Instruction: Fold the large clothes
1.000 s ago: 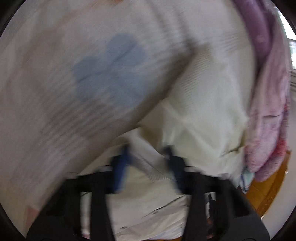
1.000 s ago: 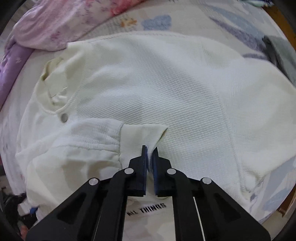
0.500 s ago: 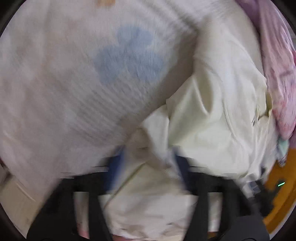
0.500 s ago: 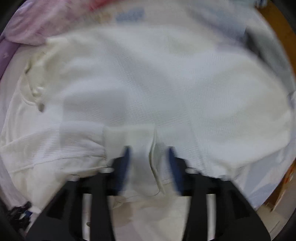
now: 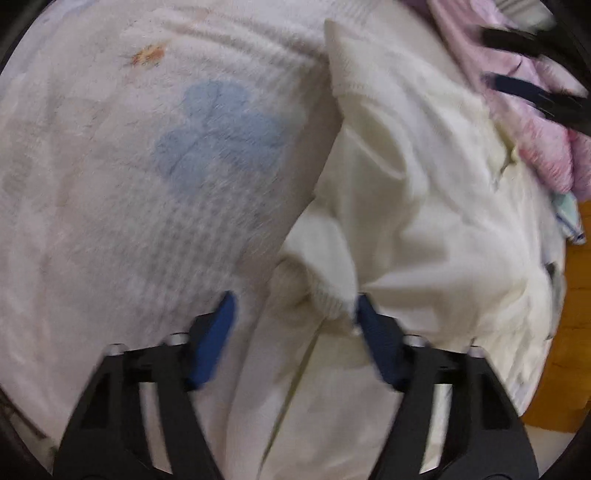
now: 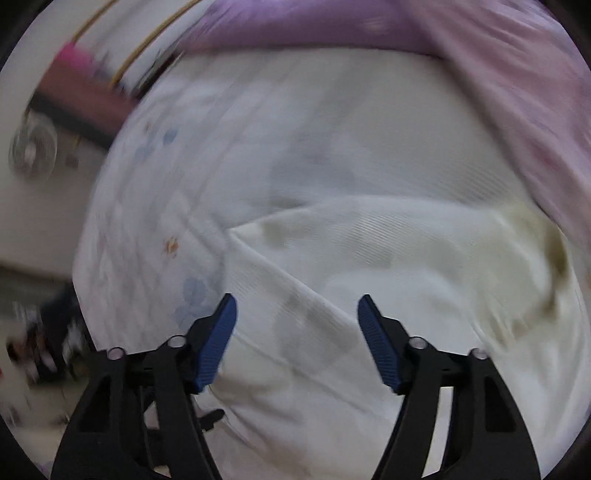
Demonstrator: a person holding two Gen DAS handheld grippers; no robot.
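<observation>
A cream knit garment (image 5: pixel 424 221) lies rumpled on the bed, and in the right wrist view it (image 6: pixel 369 277) spreads flat under the fingers. My left gripper (image 5: pixel 297 317) points down at a bunched ribbed cuff (image 5: pixel 314 288). Its jaws are closing with the cuff between them; the left pad (image 5: pixel 218 332) stands clear of the cloth. My right gripper (image 6: pixel 297 321) hangs open over the garment's straight edge with nothing pinched. It also shows blurred at the top right of the left wrist view, right gripper (image 5: pixel 491 59).
The bed sheet (image 5: pixel 110 166) is white with a blue flower print (image 5: pixel 218 136). A pink and purple blanket (image 6: pixel 332 26) is heaped along the far side. An orange wooden surface (image 5: pixel 569 332) shows past the bed edge. A fan (image 6: pixel 33 151) and clutter lie beyond it.
My right gripper opened off the sleeve cuff it pinched and swung fast towards the blanket side. My left gripper rolled, spread its jaws wide, then narrowed them around the bunched cuff.
</observation>
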